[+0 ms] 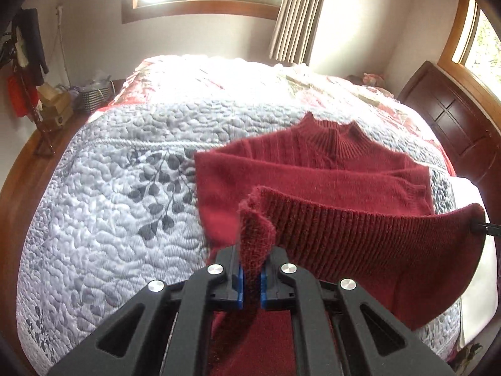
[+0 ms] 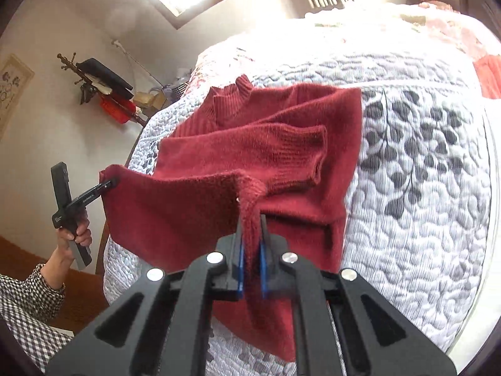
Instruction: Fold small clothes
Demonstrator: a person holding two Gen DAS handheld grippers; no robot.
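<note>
Fingers (image 1: 235, 269) clamped on sweater hem (image 1: 360, 219)

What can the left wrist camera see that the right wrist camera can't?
Only the left wrist view shows the dark wooden headboard and the striped beige curtain hanging full length.

Only the right wrist view shows the person's hand, its checked sleeve, and the framed picture on the wall.

Both show the dark red knitted sweater on the grey-white quilted bedspread, with the left gripper and right gripper each shut on its lifted ribbed hem.
</note>
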